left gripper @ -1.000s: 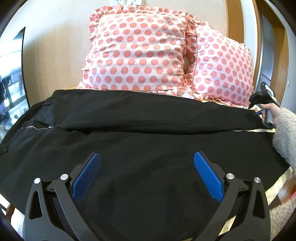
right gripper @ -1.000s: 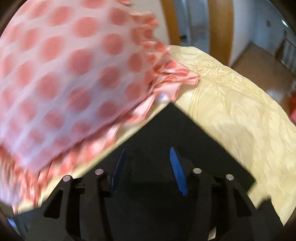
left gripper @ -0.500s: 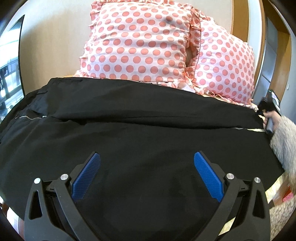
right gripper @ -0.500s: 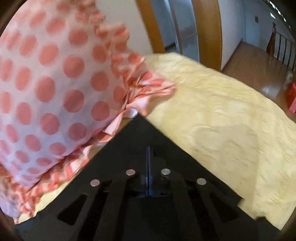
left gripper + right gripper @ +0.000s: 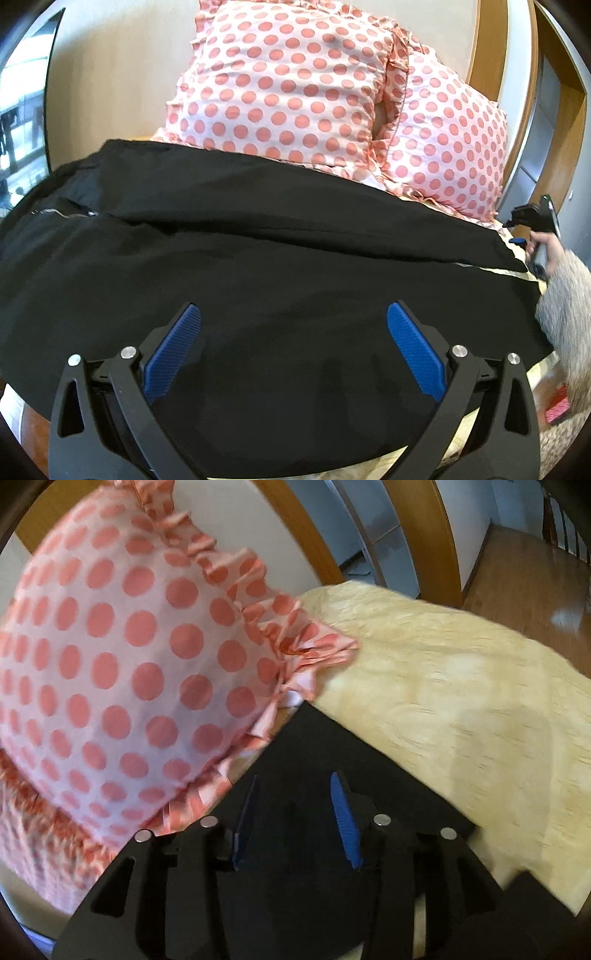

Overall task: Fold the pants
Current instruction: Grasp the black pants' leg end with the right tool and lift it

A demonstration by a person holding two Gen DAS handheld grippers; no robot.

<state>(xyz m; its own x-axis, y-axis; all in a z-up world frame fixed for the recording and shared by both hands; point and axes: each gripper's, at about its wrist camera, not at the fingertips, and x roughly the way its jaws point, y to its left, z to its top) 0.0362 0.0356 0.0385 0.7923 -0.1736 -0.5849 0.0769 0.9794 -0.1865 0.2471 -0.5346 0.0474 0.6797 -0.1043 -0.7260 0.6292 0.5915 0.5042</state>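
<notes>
Black pants (image 5: 280,266) lie spread across the bed, one leg folded over the other, waist and zipper at the left. My left gripper (image 5: 293,332) is open wide and empty, hovering over the near leg. My right gripper (image 5: 295,801) is partly open above the hem corner of the pants (image 5: 314,746), with nothing between its blue pads. In the left wrist view the right gripper (image 5: 532,221) shows at the far right end of the pants, held by a hand in a fuzzy sleeve.
Two pink polka-dot pillows (image 5: 288,81) (image 5: 122,657) lean against the wall just behind the pants. A yellow bedspread (image 5: 461,686) covers the bed. A wooden door frame (image 5: 417,535) and wood floor (image 5: 524,565) lie beyond the bed's right end.
My right gripper was shut on the hem corner half a second ago and has now opened and let it go. The left gripper has stayed open and drifted slightly over the pants.
</notes>
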